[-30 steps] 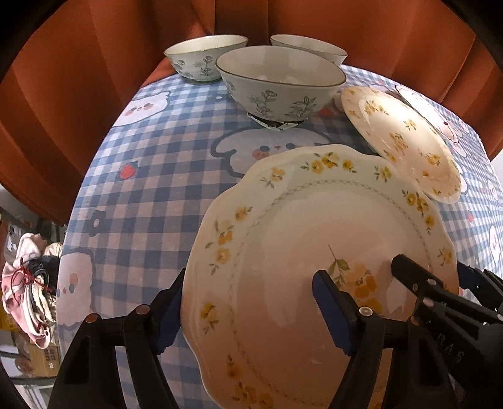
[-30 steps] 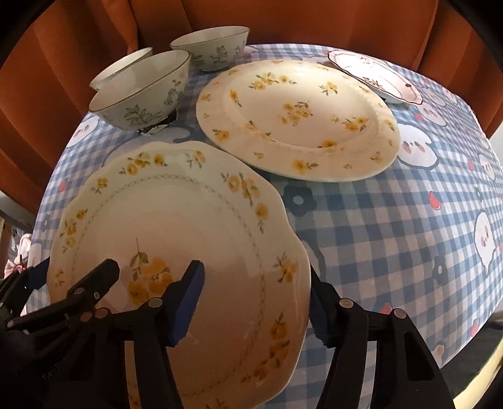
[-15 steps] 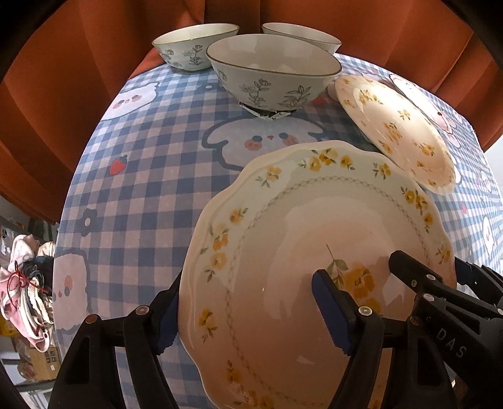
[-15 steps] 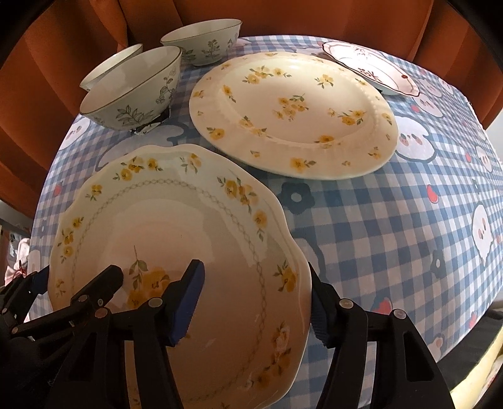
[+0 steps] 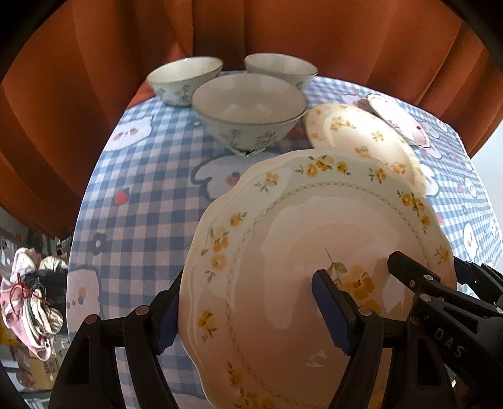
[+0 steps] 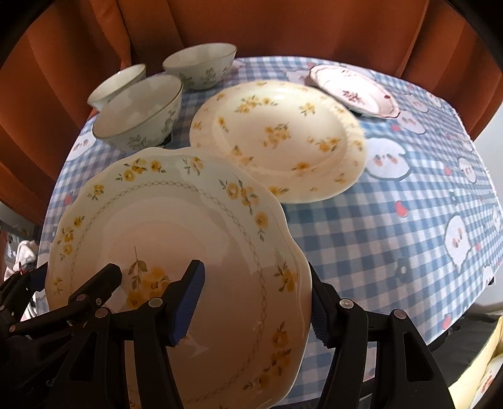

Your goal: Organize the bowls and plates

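Bare checked cloth (image 6: 393, 226) rightward; bowls (image 6: 141, 116) and flowered plate (image 6: 279, 138) ahead.

You've got an orange curtain (image 5: 283, 28) hanging in folds right behind the table (image 6: 393, 239), which is covered in a blue-and-white checked cloth printed with cartoon figures and strawberries. Off the table's left edge, lower down, sits a pile of pinkish fabric (image 5: 25, 302) beside a cardboard box (image 5: 37, 371). Pale daylight shows at the right past the curtain edge.

Blue-checked table (image 6: 361, 239): three bowls (image 6: 141, 116), yellow-flowered plate (image 6: 279, 138), pink-flowered plate (image 6: 353, 91) on it.
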`<state>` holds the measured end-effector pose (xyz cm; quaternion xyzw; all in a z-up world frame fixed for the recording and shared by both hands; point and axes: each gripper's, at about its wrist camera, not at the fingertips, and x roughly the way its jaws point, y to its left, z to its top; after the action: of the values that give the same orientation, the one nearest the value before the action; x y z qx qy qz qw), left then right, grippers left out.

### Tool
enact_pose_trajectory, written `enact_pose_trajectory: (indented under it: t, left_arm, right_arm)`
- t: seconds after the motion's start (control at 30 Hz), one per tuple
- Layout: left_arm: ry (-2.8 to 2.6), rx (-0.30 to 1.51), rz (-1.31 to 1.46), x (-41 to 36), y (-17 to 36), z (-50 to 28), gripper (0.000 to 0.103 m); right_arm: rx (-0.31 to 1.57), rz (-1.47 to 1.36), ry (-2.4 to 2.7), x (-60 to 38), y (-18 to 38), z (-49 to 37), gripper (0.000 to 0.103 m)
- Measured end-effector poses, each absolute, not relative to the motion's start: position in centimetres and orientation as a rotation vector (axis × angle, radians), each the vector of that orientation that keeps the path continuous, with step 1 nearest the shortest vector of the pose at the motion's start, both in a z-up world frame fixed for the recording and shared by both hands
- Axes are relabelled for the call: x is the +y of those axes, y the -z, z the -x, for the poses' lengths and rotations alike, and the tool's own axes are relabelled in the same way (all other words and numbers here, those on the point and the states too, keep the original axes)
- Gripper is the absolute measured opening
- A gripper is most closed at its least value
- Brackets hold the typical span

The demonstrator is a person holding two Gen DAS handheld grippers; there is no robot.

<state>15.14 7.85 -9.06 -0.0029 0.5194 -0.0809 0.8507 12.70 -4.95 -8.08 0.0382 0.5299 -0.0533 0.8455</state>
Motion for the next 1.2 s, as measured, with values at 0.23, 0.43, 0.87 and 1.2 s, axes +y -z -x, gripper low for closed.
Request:
enact_pose_trajectory:
  t: [0.23,0.43,0.87,1.2]
  left_arm:
    - [0.149,1.064,-0.007,5.5,8.4,-14.5,0.077]
    - [0.114,1.053,-0.005,2.2,7.9,-14.0,0.077]
    - [0.089,1.052,0.027,-6.4,8.2,-14.2,0.077]
    - [0.117,1.070,0.021,-12.5,9.2,-14.6,0.077]
  right_arm:
    - [1.090,-0.100,0.107,-7.2,7.6,-12.0,0.065]
    - [1.070,-0.094,0.075,-9.9,7.4,-11.7,0.065]
    - [1.070,-0.054,0.043,-18.8,7.0,-12.0,0.065]
    - [1.084,-0.050,0.073,-25.5,7.7,-12.0,0.065]
